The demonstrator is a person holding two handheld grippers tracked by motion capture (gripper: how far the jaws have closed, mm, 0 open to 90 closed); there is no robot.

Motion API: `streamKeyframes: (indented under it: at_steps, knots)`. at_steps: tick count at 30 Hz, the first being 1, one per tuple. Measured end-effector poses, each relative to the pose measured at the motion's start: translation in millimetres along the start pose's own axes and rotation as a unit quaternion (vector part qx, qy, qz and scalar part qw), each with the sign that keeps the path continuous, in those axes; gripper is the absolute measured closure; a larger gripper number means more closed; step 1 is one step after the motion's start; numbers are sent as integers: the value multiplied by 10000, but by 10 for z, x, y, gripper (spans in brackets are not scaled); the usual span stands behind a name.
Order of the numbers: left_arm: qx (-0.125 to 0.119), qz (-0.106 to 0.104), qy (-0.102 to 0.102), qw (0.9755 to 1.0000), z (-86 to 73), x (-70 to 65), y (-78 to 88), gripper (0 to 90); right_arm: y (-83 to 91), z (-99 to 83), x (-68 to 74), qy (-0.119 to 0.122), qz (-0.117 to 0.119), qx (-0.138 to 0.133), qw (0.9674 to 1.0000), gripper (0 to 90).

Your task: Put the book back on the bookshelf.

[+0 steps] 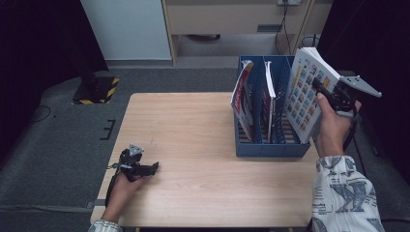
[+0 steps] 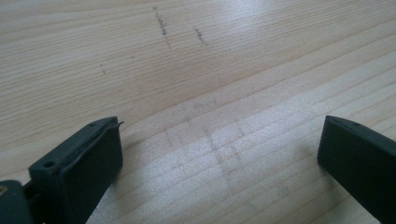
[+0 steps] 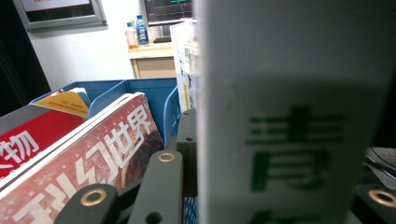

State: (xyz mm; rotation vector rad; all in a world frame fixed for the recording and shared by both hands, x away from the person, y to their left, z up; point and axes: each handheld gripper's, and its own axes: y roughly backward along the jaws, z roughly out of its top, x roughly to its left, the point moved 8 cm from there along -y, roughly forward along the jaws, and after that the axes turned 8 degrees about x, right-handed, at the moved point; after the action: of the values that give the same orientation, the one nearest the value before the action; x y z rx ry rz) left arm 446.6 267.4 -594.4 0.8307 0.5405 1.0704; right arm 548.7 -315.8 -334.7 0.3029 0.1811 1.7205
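Note:
A white book (image 1: 304, 92) with a grid of coloured pictures on its cover is held upright and tilted over the right end of a blue file rack (image 1: 270, 147). My right gripper (image 1: 323, 92) is shut on the book's edge. In the right gripper view its white spine (image 3: 289, 140) with green characters stands between the jaws. A red magazine (image 1: 241, 96) leans in the rack's left compartment, and a thin white one (image 1: 269, 99) stands in the middle. My left gripper (image 1: 155, 167) rests on the wooden table (image 1: 183, 125) at the front left, open, with bare wood between its jaws (image 2: 219, 144).
The rack stands at the table's right edge. Beyond the table are a white panel (image 1: 128, 29) and a wooden cabinet (image 1: 232, 19). A yellow-and-black base (image 1: 96, 89) lies on the floor at the left. Two bottles (image 3: 140, 29) stand on a far counter.

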Motion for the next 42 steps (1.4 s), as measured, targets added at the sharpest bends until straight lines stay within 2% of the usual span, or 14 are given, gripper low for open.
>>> streamKeyframes:
  at_steps: [21,32,42]
  knots:
    - [-1,-1,1,10000,0,0,0,0,-264,-139,47,-89,59,-31,9999,738]
    - [-2,0,0,10000,0,0,0,0,-358,-261,8,-151,38,-48,9999,738]
    - [-5,19,13,10000,1,-1,0,0,-453,-390,26,-19,-18,-145,9999,738]
